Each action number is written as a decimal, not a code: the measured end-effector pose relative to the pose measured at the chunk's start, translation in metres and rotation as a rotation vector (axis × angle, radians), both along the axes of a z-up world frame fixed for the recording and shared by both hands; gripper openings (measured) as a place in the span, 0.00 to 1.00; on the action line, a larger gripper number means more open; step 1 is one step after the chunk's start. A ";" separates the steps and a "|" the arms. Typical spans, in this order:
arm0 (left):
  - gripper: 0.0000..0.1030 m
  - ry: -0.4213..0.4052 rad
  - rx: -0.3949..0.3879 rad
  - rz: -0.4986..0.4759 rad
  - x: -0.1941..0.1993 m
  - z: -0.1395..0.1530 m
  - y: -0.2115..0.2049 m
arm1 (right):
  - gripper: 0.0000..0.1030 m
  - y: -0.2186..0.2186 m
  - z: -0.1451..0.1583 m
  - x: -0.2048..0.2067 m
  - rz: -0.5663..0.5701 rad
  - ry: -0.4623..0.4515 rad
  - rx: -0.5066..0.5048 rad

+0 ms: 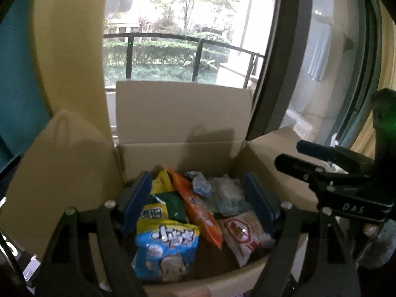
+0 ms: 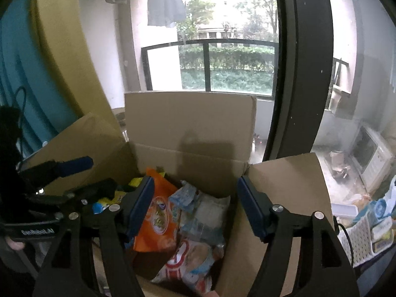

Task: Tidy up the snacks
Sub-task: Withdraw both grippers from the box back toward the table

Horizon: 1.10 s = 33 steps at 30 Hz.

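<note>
An open cardboard box [image 1: 183,121] with raised flaps holds several snack bags: a blue and yellow bag [image 1: 165,250], an orange bag [image 1: 200,215], a red and white bag [image 1: 243,235], a green bag [image 1: 173,204] and clear packets [image 1: 227,193]. My left gripper [image 1: 198,205] is open and empty above the box. My right gripper [image 2: 195,208] is open and empty above the same box [image 2: 190,121], over the orange bag [image 2: 158,217] and red and white bag [image 2: 190,262]. Each gripper shows in the other's view: the right one [image 1: 321,163], the left one [image 2: 81,173].
A large glass window with a thick black frame [image 2: 304,74] stands right behind the box. A white basket [image 2: 363,232] with items sits at the right. A teal and yellow curtain [image 2: 37,61] hangs at the left.
</note>
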<state>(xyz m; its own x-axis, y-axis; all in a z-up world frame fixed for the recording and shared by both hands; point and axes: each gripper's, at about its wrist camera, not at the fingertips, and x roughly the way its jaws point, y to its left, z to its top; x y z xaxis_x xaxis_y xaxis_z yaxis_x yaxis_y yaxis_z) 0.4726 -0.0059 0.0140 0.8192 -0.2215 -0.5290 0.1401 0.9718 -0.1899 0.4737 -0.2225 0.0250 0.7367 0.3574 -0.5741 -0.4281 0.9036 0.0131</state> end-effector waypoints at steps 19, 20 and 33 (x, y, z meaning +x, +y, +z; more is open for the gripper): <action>0.76 -0.120 0.023 -0.043 -0.117 0.030 -0.008 | 0.70 0.002 0.037 -0.110 0.016 -0.067 -0.014; 0.76 -0.120 0.023 -0.046 -0.123 0.029 -0.008 | 0.70 0.002 0.038 -0.118 0.017 -0.071 -0.015; 0.76 -0.127 0.023 -0.080 -0.209 0.011 -0.008 | 0.70 -0.011 0.024 -0.211 0.027 -0.061 -0.002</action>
<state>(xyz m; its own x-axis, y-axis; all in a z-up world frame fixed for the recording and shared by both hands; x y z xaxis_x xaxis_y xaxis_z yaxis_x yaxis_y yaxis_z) 0.2632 -0.0138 0.0246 0.8604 -0.2774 -0.4276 0.2384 0.9605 -0.1434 0.2631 -0.2337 0.0487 0.7606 0.3761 -0.5292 -0.4520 0.8919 -0.0157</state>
